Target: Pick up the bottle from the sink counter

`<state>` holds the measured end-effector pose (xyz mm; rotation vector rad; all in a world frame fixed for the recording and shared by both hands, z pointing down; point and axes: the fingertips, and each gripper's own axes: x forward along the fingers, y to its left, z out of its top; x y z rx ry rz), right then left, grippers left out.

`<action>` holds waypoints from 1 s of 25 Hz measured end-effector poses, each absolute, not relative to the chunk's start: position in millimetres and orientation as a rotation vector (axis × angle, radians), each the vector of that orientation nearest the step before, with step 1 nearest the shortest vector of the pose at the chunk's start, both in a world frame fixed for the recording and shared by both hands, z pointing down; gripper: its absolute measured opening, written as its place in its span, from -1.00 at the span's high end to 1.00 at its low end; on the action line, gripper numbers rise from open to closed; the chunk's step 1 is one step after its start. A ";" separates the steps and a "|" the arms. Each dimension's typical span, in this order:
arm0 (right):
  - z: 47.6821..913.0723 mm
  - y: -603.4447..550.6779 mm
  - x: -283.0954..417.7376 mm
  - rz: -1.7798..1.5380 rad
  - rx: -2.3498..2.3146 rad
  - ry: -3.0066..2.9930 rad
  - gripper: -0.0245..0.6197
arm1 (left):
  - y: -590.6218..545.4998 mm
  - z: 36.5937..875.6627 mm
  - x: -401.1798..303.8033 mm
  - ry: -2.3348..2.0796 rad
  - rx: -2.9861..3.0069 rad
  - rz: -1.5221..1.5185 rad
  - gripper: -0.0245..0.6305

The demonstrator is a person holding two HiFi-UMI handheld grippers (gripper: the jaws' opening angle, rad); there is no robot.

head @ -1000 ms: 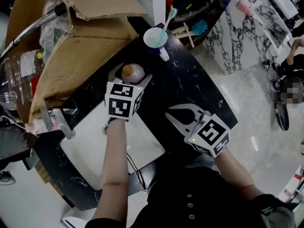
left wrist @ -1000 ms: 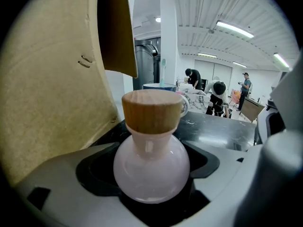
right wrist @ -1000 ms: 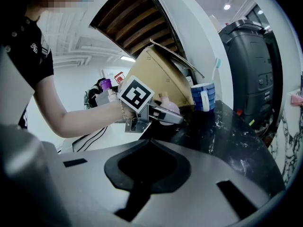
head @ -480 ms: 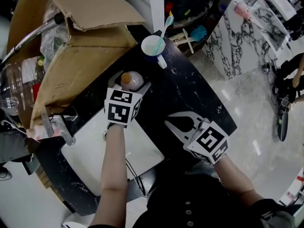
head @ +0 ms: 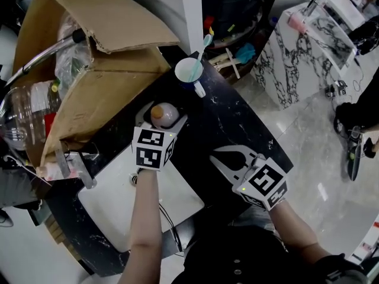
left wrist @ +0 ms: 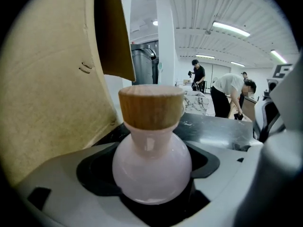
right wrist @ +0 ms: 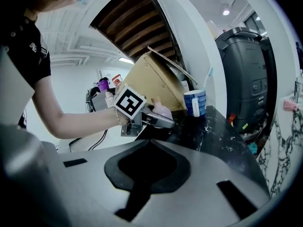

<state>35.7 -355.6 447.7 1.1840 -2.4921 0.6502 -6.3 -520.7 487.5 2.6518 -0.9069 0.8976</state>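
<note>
Cardboard box (head: 89,93): brown corrugated board, matte, flaps open. It leans over the far-left end of the counter, just beside the bottle.
Counter (head: 237,117): glossy black stone with thin white veins and a curved outer edge.
Sink (head: 112,200): smooth white rectangular basin set into the counter, below the person's left forearm.
Left gripper (head: 163,118): grey plastic jaws with black recessed pads. I read them as clamped on the bottle's belly from both sides.
Right gripper (head: 228,153): jaws brought together at the tips, and I see nothing in the black hollow between them. It hangs over the near-right part of the counter, well apart from the bottle.
Bottle (left wrist: 151,174): small and upright, with a round pale-pink glossy body, a short neck and a cylindrical wood-grain cap. It sits over the counter between the box and the sink's far rim. I cannot tell whether its base touches the stone.
Cup (head: 189,71): blue outside, white inside, standing near the bottle at the counter's far edge.
Toothbrush (head: 202,51): slim teal handle, leaning in the cup.
</note>
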 end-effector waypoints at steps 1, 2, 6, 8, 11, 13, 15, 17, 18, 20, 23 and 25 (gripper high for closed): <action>447.2 -355.4 37.2 0.647 1.193 -2.489 0.90 | -519.4 484.4 -6.9 -0.908 2.644 0.859 -0.28; 446.7 -355.2 38.3 0.644 1.201 -2.488 0.90 | -517.7 481.1 -7.6 -0.908 2.637 0.824 -0.28; 442.9 -355.7 39.8 0.617 1.229 -2.489 0.90 | -508.2 466.3 -9.9 -0.918 2.646 0.737 -0.28; 440.1 -356.5 39.7 0.600 1.240 -2.490 0.90 | -503.3 457.0 -10.6 -0.929 2.658 0.698 -0.28; 434.6 -358.6 39.3 0.570 1.252 -2.493 0.90 | -496.5 442.4 -11.6 -0.944 2.680 0.651 -0.28; 430.0 -360.0 39.3 0.550 1.260 -2.498 0.90 | -491.9 430.9 -13.2 -0.959 2.689 0.607 -0.28; 424.8 -362.2 39.5 0.532 1.273 -2.500 0.90 | -488.2 417.1 -15.2 -0.979 2.703 0.556 -0.28; 419.1 -363.9 39.5 0.514 1.284 -2.503 0.90 | -484.2 402.2 -16.2 -0.993 2.723 0.504 -0.28; 416.4 -364.2 39.3 0.503 1.286 -2.505 0.90 | -481.7 395.3 -16.4 -0.999 2.732 0.481 -0.28; 411.3 -364.6 37.8 0.482 1.288 -2.515 0.90 | -476.6 383.4 -17.0 -1.012 2.746 0.446 -0.28; 402.5 -365.2 34.9 0.450 1.291 -2.535 0.90 | -468.5 367.5 -18.5 -1.029 2.764 0.404 -0.28; 396.1 -365.1 33.9 0.429 1.292 -2.546 0.90 | -461.8 356.9 -19.1 -1.035 2.775 0.372 -0.28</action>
